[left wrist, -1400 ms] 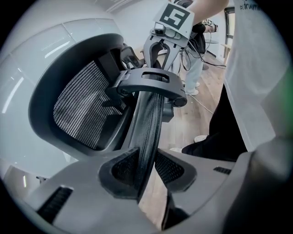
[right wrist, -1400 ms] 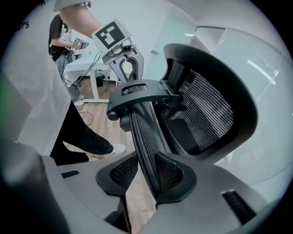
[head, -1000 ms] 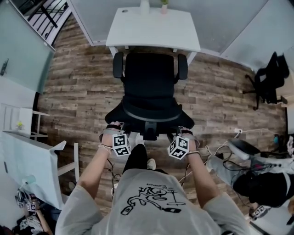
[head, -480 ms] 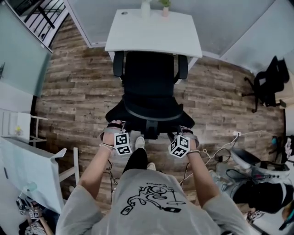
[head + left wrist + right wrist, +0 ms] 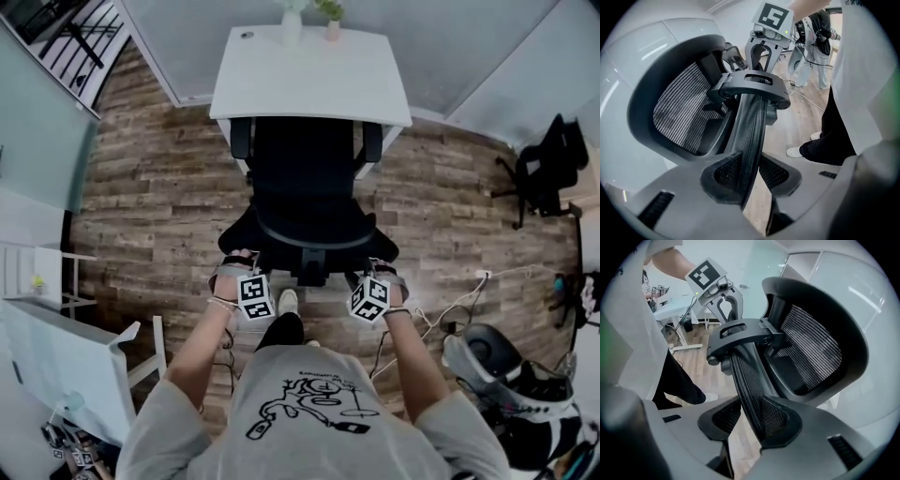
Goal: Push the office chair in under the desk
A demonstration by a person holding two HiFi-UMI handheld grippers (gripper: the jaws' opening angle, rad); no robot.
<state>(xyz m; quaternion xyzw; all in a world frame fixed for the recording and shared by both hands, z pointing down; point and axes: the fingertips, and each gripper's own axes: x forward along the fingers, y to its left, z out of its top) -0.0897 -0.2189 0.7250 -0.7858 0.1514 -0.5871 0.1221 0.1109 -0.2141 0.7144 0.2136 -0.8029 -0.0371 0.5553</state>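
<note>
Head view: left tongs [image 5: 236, 262], right tongs [image 5: 378, 269] clamp chair [image 5: 305, 178]; pot [image 5: 333, 30] holds plant [image 5: 329, 8].

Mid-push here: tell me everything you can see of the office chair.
The office chair is black, with two armrests, a seat and a curved mesh backrest in a dark frame with a bracket at mid-back. It stands upright on the wood floor, facing the white desk, armrest tips at the desk's near edge, most of it out. The left tongs and right tongs each clamp the backrest's top edge.
</note>
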